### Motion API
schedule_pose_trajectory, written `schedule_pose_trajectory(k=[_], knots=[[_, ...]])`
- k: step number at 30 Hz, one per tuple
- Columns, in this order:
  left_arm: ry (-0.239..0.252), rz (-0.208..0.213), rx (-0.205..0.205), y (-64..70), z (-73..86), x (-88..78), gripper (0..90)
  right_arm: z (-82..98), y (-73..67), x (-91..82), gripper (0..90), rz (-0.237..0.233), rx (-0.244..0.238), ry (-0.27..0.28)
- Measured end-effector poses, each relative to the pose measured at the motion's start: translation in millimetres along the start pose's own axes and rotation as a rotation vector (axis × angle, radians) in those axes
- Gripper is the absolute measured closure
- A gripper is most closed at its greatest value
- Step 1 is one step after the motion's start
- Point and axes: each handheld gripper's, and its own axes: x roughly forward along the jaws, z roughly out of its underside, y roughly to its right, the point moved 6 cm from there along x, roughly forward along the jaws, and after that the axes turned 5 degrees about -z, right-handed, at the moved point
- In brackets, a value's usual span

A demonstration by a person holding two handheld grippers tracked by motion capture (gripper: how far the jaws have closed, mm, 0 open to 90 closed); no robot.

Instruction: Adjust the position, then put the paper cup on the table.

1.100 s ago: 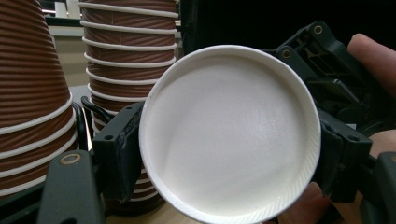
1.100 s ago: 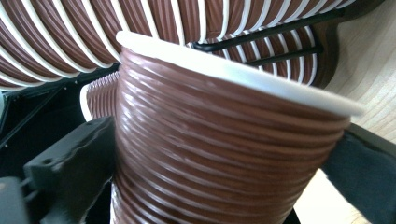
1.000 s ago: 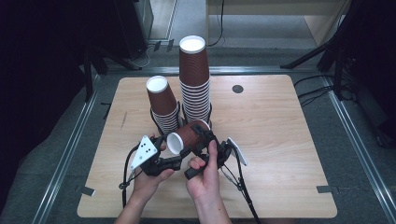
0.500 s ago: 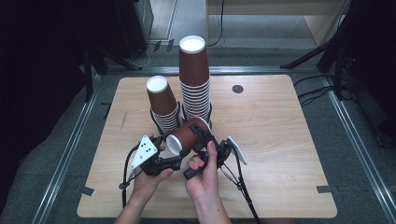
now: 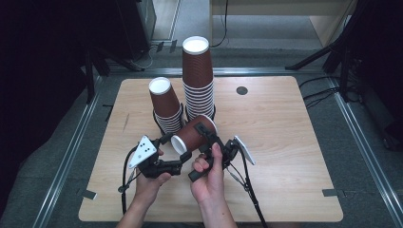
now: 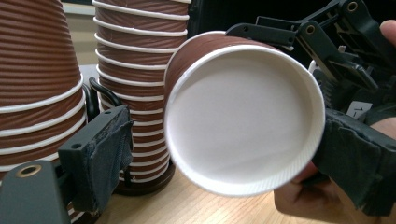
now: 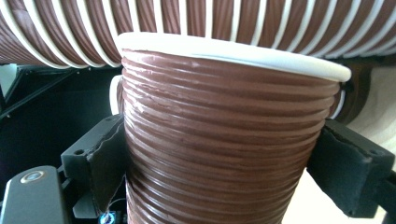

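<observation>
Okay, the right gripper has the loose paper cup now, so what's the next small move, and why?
Probably draw the left gripper back, clear of the cup's rim. Its jaws have just been opening and in the left gripper view its pads stand off the paper cup, while the right gripper, jaws just closing, presses both pads on the ribbed wall. Then the cup can go toward the short stack.

You're in a lab test cell: bare wooden table [image 5: 285,142] on dark flooring, metal rails [image 5: 71,156] along both sides, tripod legs [image 5: 328,52] and loose cables [image 5: 318,92] around it, black cabinet [image 5: 135,23] behind.
</observation>
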Motion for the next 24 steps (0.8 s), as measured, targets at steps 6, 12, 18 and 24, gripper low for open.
schedule_pose_trajectory(k=[6,12,18,24], knots=[[-0.006,-0.006,-0.009,-2.5,1.5,-0.6,2.3,-11.6,-3.3,-3.1,12.3,-0.003,-0.067,0.033],[0.002,-0.02,-0.016,-4.9,3.8,-3.2,2.3,-26.5,-12.3,-9.2,12.4,0.018,-0.237,0.09],[-0.004,-0.036,-0.011,-7.3,6.9,-8.0,2.2,-37.4,-15.4,-14.1,14.1,0.058,-0.462,0.106],[-0.017,-0.05,-0.007,-12.4,10.8,-13.9,2.2,-45.5,-19.8,-17.8,14.8,0.071,-0.626,0.102]])
